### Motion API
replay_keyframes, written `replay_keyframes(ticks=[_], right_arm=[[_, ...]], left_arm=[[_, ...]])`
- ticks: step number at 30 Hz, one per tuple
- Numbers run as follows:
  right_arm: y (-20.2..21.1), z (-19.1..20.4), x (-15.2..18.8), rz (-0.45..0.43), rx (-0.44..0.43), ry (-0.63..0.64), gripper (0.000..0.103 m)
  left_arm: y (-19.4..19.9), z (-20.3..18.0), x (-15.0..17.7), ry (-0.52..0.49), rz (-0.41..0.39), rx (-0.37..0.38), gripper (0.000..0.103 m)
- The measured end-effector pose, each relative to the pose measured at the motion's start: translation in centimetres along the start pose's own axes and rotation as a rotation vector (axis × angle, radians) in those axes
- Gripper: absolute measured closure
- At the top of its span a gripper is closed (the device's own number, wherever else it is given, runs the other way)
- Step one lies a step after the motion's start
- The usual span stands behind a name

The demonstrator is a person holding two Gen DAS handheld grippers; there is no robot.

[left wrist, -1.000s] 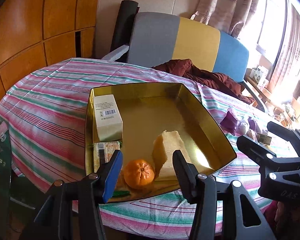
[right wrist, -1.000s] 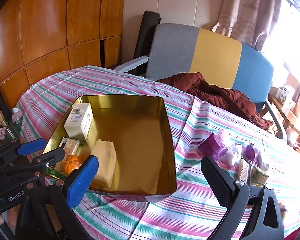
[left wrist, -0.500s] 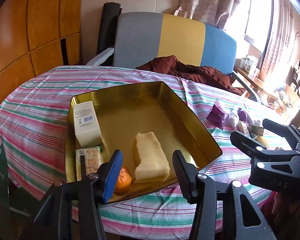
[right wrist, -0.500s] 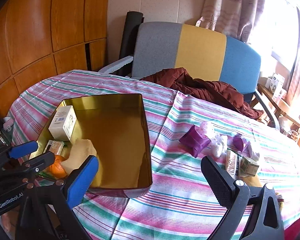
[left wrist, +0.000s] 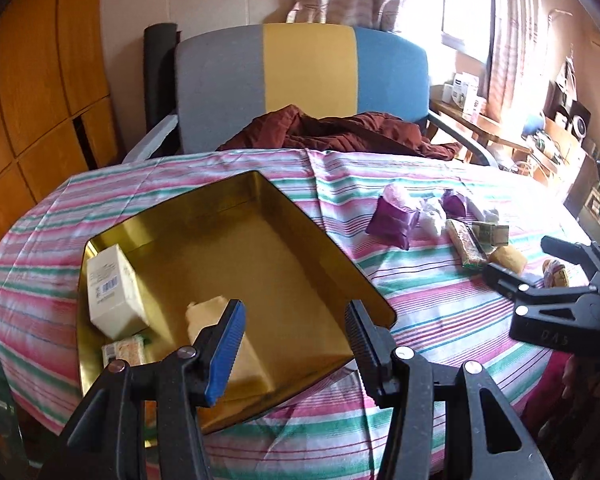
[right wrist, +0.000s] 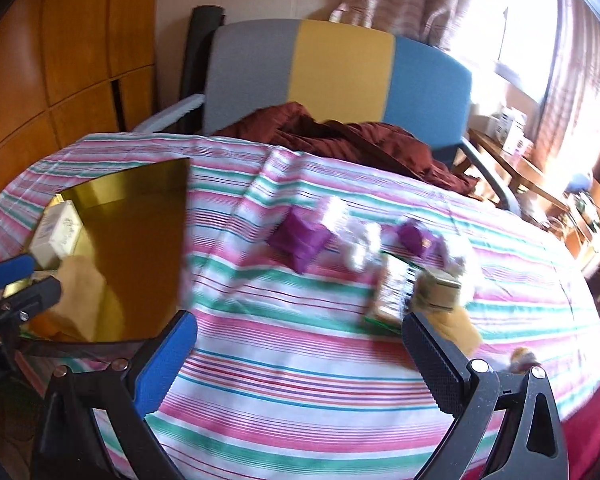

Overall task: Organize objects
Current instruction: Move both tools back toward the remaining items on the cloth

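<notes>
Both views now swung from gold tray (left wrist: 320, 240) toward purple pouch (right wrist: 300, 240), both grippers' fingers apart, empty.

1. Left gripper (left wrist: 292, 332): black plastic frame with triangular cut-outs; silver round rivets at the pivots.
2. Its one finger (left wrist: 225, 354) wears a blue ribbed pad; the other (left wrist: 360, 334) a black ribbed pad.
3. Right gripper (right wrist: 300, 364): same black build, blue and black textured pads, silver rivets.
4. Embossed lettering on the right gripper's frame, seen from the left wrist.
</notes>
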State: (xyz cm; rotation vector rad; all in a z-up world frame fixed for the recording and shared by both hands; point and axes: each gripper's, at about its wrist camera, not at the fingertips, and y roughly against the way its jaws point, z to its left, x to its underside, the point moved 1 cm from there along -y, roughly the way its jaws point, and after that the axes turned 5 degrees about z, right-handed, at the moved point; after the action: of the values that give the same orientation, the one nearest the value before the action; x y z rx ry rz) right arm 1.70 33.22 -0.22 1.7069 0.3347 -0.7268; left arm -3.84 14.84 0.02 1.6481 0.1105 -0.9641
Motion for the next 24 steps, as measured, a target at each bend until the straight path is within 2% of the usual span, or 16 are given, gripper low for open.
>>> replay_keyframes(ticks=[10,14,20,24], right_arm=[[-0.2,-11.2,1.9,0.047,0.173,-0.172,0.000],[0.1,-14.9,2.4,0.060,0.208,-0.238,0.000],[0.2,-18.9,2.9,0.081,0.218,-0.339,0.000],[-0.5,-21.4,3.6,0.107,0.136,-0.466,0.000]], left_arm=[[-1.0,-4.7,-1.3,-0.167,-0.028,-0.013,0.050],[-1.3,-6.4,-1.7,-0.225,-0.037,-0.015,0.050],[-2.3,-8.3,-2.1,-0.279,-0.024,-0.003,0.050],[-2.8,-9.4,-2.2,-0.306,-0.016,0.005,0.050]])
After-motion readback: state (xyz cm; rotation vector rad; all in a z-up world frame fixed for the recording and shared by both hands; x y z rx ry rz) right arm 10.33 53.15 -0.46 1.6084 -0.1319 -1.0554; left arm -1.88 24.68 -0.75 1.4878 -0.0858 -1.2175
